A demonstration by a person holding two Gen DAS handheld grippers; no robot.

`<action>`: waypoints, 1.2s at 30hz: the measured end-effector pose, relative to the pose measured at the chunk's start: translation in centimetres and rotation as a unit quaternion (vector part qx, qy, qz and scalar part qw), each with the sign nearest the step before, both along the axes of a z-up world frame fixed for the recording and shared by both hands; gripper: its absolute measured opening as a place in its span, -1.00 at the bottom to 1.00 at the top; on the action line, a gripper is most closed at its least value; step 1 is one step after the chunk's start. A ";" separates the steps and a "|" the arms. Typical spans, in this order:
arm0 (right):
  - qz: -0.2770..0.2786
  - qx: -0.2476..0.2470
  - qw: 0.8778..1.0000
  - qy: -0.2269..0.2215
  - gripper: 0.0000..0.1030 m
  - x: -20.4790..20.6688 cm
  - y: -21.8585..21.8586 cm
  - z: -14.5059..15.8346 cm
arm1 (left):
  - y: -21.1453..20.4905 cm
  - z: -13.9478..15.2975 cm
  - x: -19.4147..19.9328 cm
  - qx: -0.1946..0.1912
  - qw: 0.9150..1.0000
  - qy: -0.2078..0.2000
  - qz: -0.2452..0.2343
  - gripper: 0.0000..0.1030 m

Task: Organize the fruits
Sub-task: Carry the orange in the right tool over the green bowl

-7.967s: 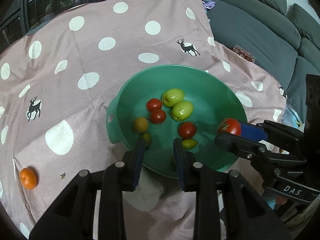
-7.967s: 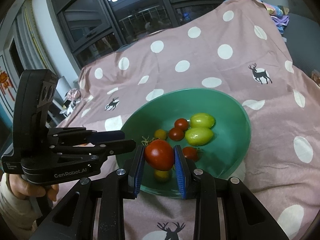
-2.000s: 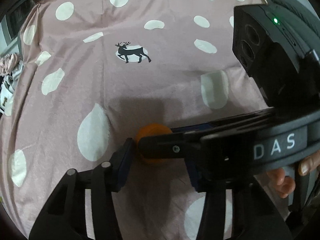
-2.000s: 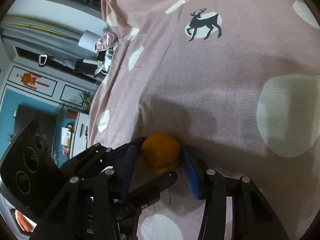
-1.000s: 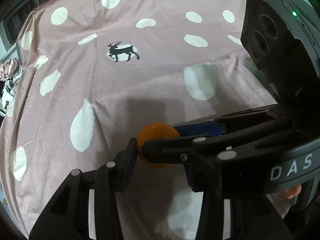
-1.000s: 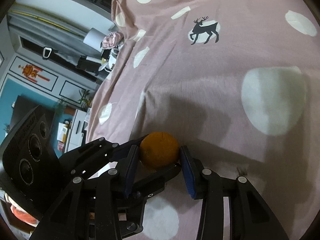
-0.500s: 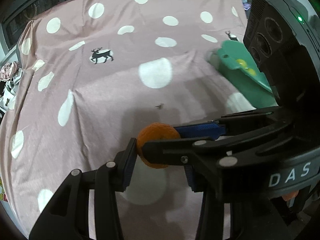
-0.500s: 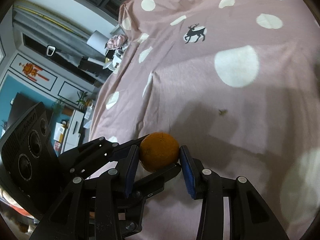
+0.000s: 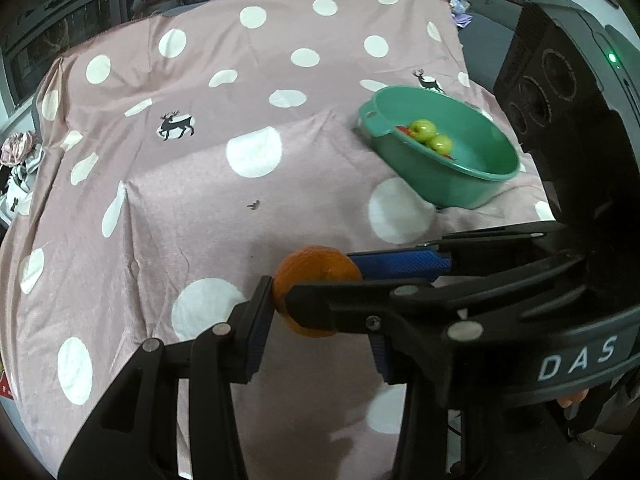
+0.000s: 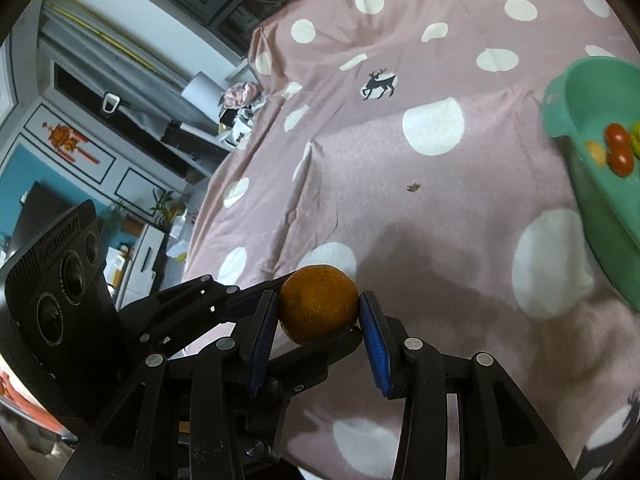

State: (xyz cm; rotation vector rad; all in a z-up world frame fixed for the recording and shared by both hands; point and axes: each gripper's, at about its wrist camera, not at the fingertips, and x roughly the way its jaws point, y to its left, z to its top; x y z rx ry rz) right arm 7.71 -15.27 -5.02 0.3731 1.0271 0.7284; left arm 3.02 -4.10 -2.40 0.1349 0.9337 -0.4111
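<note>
Your right gripper (image 10: 318, 334) has its blue-padded fingers (image 10: 372, 340) pressed on both sides of the orange (image 10: 318, 308), held above the pink spotted cloth (image 9: 200, 184). Your left gripper (image 9: 316, 344) flanks the same orange (image 9: 316, 276); you cannot tell whether it clamps it. The green bowl (image 9: 448, 184) with fruit sits well apart, ahead and right.

Both grippers are black, with silver screws and blue ribbed fingers (image 10: 374, 334). The right gripper (image 9: 320, 280) carries white "DAS" lettering at four o'clock.
</note>
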 end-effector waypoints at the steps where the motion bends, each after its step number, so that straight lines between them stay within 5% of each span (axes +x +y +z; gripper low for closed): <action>1: -0.001 0.001 1.000 -0.002 -0.15 -0.3 -0.1 0.2 | -0.1 0.1 -0.2 0.000 1.000 -0.002 -0.001 -0.16; 36: -0.042 0.038 0.997 -0.053 -0.16 -4.3 -6.6 2.9 | -5.6 3.2 -2.2 0.019 0.998 -0.035 -0.041 -0.16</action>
